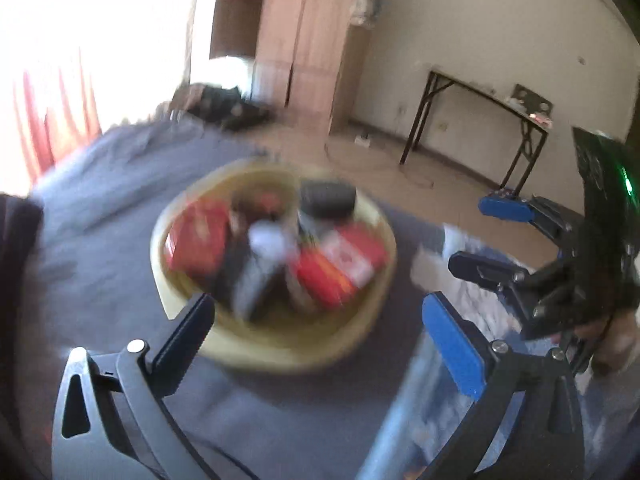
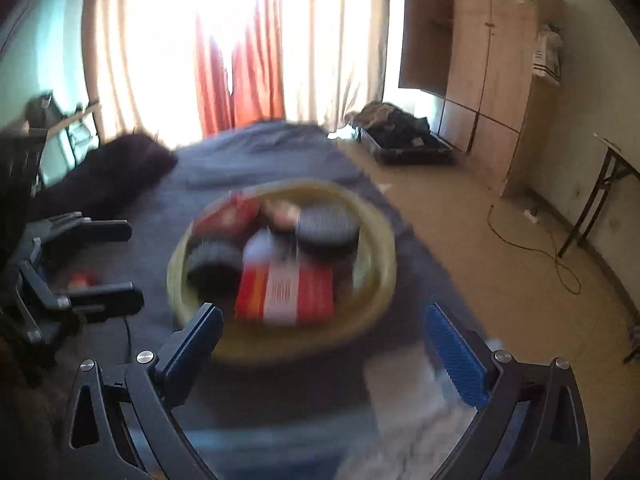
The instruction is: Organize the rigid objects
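Both views are pretty smeary, but the layout reads fine. The round yellow plastic basin point(image 1: 276, 344) sits on a bed with a dark grey-blue sheet point(image 1: 100, 248), piled with rigid stuff: red cardboard boxes point(image 2: 286, 294), a squat dark round jar point(image 2: 328, 226), and some blurry bits I can't name. The left claw point(image 1: 320, 340) is spread wide with nothing between its jaws, and so is the right claw point(image 2: 324, 348). The basin lies straight ahead of and below each one, roughly centred between the fingers. Neither looks clearly nearer. The nearest red box lies flat, long side across the right claw's line, so I'd guess that's the easier first grab.
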The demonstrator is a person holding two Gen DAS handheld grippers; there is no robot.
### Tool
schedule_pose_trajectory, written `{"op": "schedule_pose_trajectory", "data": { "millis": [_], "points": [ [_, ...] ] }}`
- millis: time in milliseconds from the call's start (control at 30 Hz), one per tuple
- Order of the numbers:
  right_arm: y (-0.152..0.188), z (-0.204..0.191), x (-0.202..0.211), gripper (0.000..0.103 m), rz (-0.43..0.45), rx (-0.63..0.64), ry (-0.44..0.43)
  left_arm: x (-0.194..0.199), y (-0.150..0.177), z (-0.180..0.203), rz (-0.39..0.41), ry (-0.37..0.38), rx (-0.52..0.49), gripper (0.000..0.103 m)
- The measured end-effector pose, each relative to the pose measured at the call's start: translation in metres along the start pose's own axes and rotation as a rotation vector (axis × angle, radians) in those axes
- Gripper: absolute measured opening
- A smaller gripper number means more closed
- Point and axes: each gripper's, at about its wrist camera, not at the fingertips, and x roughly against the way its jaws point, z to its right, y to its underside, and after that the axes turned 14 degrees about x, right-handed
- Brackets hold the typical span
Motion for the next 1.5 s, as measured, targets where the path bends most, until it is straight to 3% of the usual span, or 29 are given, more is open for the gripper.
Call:
{"op": "schedule_pose_trajectory", "data": {
  "millis": [100,167,300,433,567,800,1033,1500],
  "points": [
    [0.035,-0.015,-0.019,0.103,-0.035,0.046,-0.045,-0.022,0.048,0.006,-0.056,-0.075,-0.003,0.103],
    [0.051,-0.022,-0.042,0.103,-0.096,0.099,-0.018,-0.046,0.07,0.005,-0.088,-0.107,0.01,0.103],
    [0.059,-0.025,-0.089,0.103,-0.179,0.167,0.03,-0.084,0.083,-0.004,-0.095,-0.191,0.072,0.103],
    [0.047,-0.015,-0.124,0.103,-0.216,0.07,-0.052,-0.095,0.084,0.001,-0.069,-0.274,0.045,0.103],
    [0.044,-0.03,-0.13,0.103,-0.213,0.119,0.009,-0.094,0.085,-0.002,-0.071,-0.269,0.051,0.103],
    [0.04,-0.024,-0.146,0.103,-0.223,0.104,-0.013,-0.092,0.085,0.0,-0.084,-0.274,0.049,0.103],
    [0.053,-0.019,-0.119,0.103,-0.219,0.101,-0.015,-0.094,0.086,-0.001,-0.087,-0.275,0.048,0.103],
    [0.056,-0.018,-0.112,0.103,-0.218,0.098,-0.02,-0.092,0.086,-0.001,-0.087,-0.276,0.049,0.103]
  ]
}}
